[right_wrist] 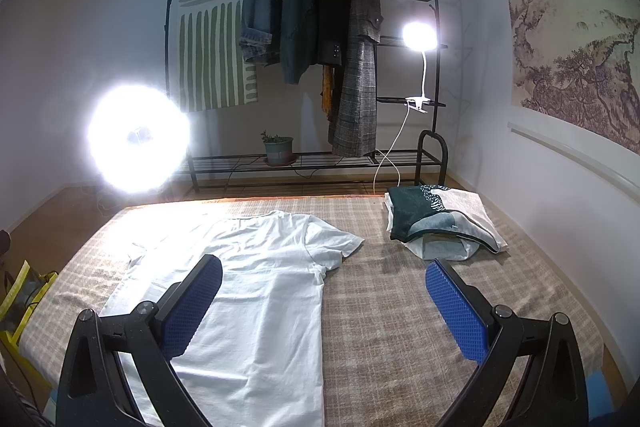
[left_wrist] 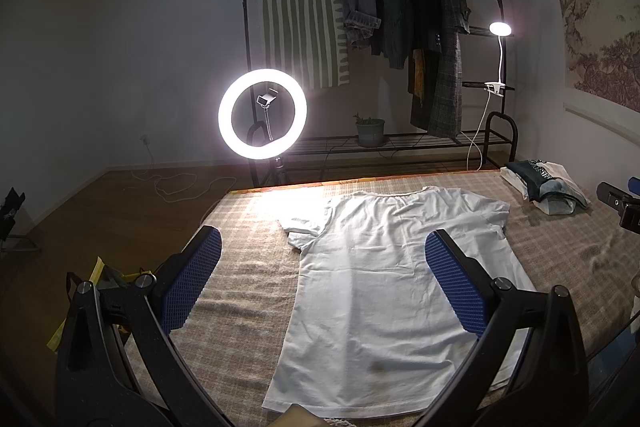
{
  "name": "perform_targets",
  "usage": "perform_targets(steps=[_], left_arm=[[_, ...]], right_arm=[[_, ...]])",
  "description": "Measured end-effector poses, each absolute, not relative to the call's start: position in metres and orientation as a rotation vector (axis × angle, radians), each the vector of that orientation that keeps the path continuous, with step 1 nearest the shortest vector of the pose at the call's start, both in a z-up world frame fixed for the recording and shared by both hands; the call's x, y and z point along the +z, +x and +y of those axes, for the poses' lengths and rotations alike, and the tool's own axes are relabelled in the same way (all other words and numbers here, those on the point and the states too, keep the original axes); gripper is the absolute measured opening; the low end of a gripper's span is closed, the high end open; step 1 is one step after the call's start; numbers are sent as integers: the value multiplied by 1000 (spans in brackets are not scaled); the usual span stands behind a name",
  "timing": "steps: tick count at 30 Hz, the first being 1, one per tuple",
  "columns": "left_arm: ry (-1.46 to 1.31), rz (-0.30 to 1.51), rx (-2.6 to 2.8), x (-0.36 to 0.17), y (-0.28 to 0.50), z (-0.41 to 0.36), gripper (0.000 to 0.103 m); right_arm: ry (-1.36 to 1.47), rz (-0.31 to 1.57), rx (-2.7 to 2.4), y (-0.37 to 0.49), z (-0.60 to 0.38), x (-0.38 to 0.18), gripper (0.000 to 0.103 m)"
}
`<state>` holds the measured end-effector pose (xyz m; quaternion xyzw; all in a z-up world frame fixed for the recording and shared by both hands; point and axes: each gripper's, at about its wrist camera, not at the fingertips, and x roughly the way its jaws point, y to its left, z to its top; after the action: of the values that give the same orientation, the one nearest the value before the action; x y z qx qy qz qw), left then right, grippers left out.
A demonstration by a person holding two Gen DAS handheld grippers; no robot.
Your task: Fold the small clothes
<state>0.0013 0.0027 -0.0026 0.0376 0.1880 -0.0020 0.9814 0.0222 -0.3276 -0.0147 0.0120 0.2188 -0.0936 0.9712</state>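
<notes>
Bedroom setting, dim, with a bed covered in a beige checked cloth as the working surface.

Item 1: white T-shirt, lying spread flat on the bed, neckline toward the far edge, hem toward the cameras. Its sleeve on the ring-light side is partly folded under itself; the other sleeve lies flat and spread outward.

Item 2: pile of folded clothes, dark green and pale patterned fabric on top, at the far corner of the bed nearest the wall painting, well apart from the T-shirt.

Item 3: left gripper, blue-padded fingers spread wide, holding nothing, raised over the near part of the bed with the T-shirt body showing between them.

Item 4: right gripper, fingers likewise wide and holding nothing; 1 finger lies in front of the T-shirt, the other in front of bare checked cloth.

Background: black clothes rack with 4 hanging garments and a green-striped cloth; small potted plant on its bottom shelf; lit ring light on a stand; clip-on lamp, lit, clamped to the rack; landscape painting on the side wall.
</notes>
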Motion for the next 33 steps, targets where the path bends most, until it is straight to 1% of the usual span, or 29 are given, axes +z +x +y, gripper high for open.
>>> perform_targets(steps=[22,33], left_arm=[[76,381,-3,-3,1,3,103],[78,405,21,-20,3,16,103]], right_arm=[[25,445,-188,22,-329,-13,103],[40,448,-171,31,-323,-27,103]])
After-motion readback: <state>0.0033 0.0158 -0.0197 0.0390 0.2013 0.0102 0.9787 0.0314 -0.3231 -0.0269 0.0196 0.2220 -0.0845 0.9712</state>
